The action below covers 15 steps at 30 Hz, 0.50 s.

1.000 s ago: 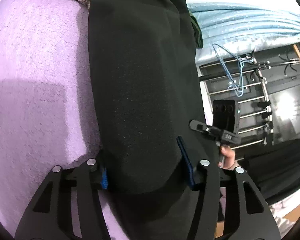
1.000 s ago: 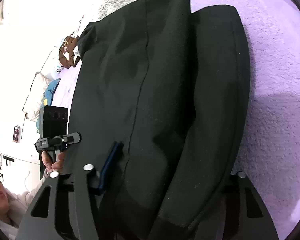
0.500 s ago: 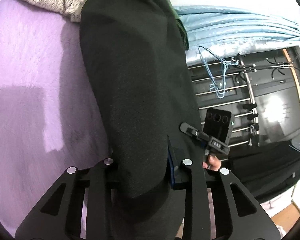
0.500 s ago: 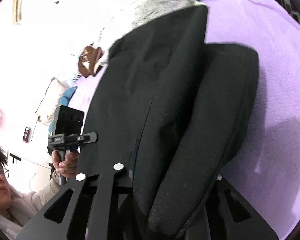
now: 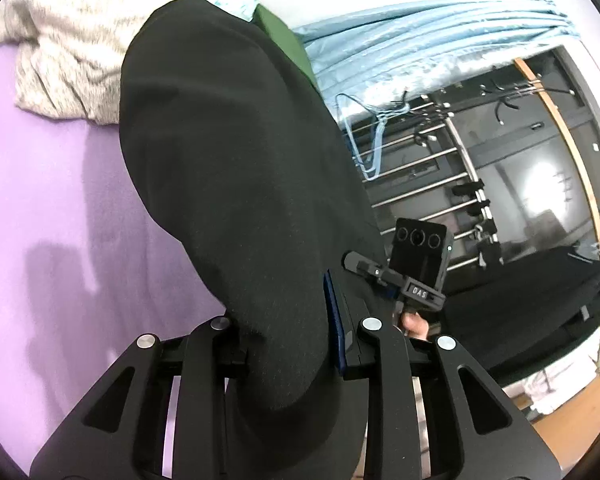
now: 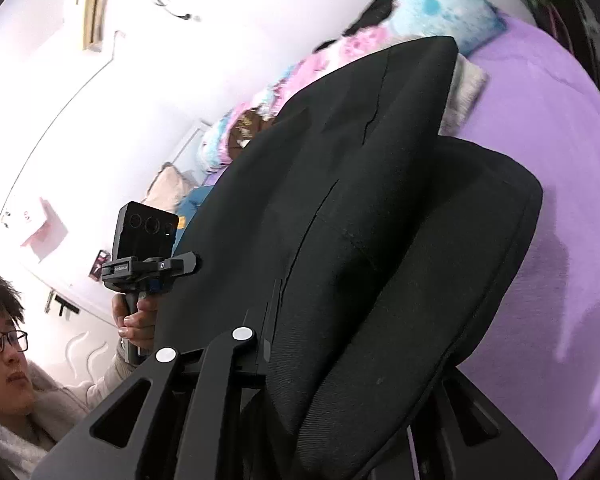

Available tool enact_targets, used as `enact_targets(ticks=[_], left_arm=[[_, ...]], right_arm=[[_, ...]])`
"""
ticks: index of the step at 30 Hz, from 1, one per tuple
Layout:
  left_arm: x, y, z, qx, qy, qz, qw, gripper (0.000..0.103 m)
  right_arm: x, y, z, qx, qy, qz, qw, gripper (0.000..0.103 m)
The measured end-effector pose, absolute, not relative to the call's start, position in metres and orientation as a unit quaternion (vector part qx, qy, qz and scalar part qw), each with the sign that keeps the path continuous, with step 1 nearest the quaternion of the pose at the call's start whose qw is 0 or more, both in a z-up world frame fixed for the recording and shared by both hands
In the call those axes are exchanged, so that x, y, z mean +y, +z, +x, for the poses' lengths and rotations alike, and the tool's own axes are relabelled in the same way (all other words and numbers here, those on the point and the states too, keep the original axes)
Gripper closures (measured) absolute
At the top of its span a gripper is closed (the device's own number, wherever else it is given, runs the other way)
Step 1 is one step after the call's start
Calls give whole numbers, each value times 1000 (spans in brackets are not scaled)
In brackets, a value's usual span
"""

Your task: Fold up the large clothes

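Over the purple bed (image 5: 52, 208), both grippers, left gripper (image 5: 288, 320) and right gripper (image 6: 352, 344), have just clenched on the black garment (image 5: 228, 168) and raise its near edge, so a fold seems to begin.

The left wrist camera is sitting just behind the left gripper (image 5: 288, 320), looking forward and a bit down along its fingers — very close to the black garment (image 5: 228, 168), with the purple bed (image 5: 52, 220) on the left and a clothes rack (image 5: 432, 168) on the right. The right wrist camera is looking the same way over the right gripper (image 6: 352, 364). Both are sharing the garment and bed — and each is seeing the other gripper.
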State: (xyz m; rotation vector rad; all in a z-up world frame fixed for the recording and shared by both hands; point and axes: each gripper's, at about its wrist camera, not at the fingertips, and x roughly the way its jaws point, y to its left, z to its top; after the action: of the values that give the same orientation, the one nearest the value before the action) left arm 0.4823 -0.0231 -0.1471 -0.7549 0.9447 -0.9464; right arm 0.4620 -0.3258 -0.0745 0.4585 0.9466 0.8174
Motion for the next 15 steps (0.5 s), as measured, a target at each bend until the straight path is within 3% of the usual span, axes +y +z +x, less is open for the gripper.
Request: enact_targets(ticks=[8, 15], left_arm=[[32, -62, 395, 395, -402, -341, 753, 78], [112, -19, 314, 375, -349, -332, 792, 78]], right_arm=[[-269, 8, 420, 410, 424, 184, 786, 91], [-197, 30, 403, 404, 468, 170, 767, 90]])
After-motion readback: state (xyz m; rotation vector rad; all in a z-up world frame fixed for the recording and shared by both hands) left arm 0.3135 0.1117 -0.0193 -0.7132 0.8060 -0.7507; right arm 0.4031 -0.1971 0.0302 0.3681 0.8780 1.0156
